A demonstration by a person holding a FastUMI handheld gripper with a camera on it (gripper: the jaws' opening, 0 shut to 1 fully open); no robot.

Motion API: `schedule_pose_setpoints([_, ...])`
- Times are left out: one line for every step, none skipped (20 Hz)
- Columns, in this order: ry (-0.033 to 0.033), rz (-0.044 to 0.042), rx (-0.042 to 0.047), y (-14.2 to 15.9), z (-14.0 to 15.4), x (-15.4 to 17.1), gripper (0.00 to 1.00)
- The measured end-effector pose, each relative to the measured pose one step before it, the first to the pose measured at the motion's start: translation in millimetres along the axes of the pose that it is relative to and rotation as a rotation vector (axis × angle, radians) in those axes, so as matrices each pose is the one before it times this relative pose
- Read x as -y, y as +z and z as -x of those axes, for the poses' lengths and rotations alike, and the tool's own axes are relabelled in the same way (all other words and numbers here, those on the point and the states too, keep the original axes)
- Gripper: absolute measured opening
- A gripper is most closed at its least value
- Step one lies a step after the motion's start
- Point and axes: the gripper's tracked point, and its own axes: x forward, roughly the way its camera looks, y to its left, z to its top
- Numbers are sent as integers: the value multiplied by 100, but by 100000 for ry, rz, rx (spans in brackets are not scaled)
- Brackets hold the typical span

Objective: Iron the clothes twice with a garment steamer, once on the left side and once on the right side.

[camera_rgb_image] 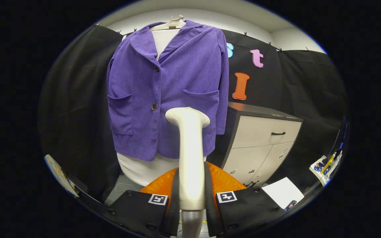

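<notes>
Two gripper [192, 195] fingers [144, 206] sit closest to the camera, one on each side of a cream-coloured steamer [190, 155]. Both fingers press against the steamer's upright handle, so the jaws are closed around it with only the width of the handle between them. Each finger carries a small square black-and-white marker near its inner edge. From the fingers the handle rises straight up and ends in a rounded head that tilts slightly forward. Its lower end turns into a grey neck below the fingers.

Just behind the fingers, an orange rounded shape [222, 181] shows on both sides of the handle; what it is cannot be told.

Beyond the steamer hangs a purple ribbed jacket [167, 89]. It hangs on a pale hanger [172, 23] over a white torso form [144, 170], which shows at the open collar and below the hem. The jacket has two dark buttons down the front and a patch pocket on each side. The steamer's head is in front of the jacket's lower front, near the pocket on the right; whether they touch cannot be told.

To the right of the jacket stands a cream cabinet [263, 138] with a dark top, a drawer and two doors. A white sheet of paper [283, 191] lies lower down, right of the fingers.
</notes>
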Motion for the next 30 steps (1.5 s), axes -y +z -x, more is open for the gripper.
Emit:
schedule_pose_setpoints([35,5,-888,-396,122,-44,41])
schedule_pose_setpoints([91,16,-642,-359,56,-20,41])
schedule_pose_setpoints([44,-96,-438,-210,-33,-37,41])
schedule_pose_setpoints([11,-74,-130,-106,-48,32,40])
schedule_pose_setpoints([-109,241,-73,-9,37,86,40])
schedule_pose_setpoints([-106,247,-72,-148,26,-27,40])
schedule_pose_setpoints([-29,19,-197,40,60,20,40])
schedule_pose_setpoints([-14,-143,-102,-13,60,-65,40])
schedule_pose_setpoints([-84,-540,185,134,121,61,40])
schedule_pose_setpoints([-247,-507,472,376,179,23,41])
schedule_pose_setpoints([-526,-46,865,427,165,99,41])
schedule_pose_setpoints([-523,241,1265,555,185,142,41])
schedule_pose_setpoints([-502,237,1530,686,220,94,41])
schedule_pose_setpoints([-484,-72,1640,798,348,144,41])
schedule_pose_setpoints([-501,-433,1910,914,354,93,40])
schedule_pose_setpoints([-603,-703,2405,1094,404,130,40])
schedule_pose_setpoints([-940,-434,2907,1337,350,113,41])
schedule_pose_setpoints([-1603,937,3034,1349,320,192,40])
schedule_pose_setpoints([-2006,1632,3276,1482,303,217,40])
schedule_pose_setpoints([-1522,1381,3090,1411,301,78,40])
schedule_pose_setpoints([-239,136,2545,1398,244,-138,40])
schedule_pose_setpoints([715,-757,2306,1322,192,-483,40])
schedule_pose_setpoints([760,-316,1975,1133,55,-504,40])
schedule_pose_setpoints([194,394,2113,1183,1,-420,40])
schedule_pose_setpoints([-148,704,2262,1140,-93,-326,40])
schedule_pose_setpoints([83,500,2094,922,12,-404,40])
schedule_pose_setpoints([626,-148,1821,892,-138,-635,40])
schedule_pose_setpoints([1104,-770,1570,943,-152,-735,40])
schedule_pose_setpoints([1201,-796,1584,940,-256,-811,40])
schedule_pose_setpoints([861,-228,1888,932,-99,-739,40])
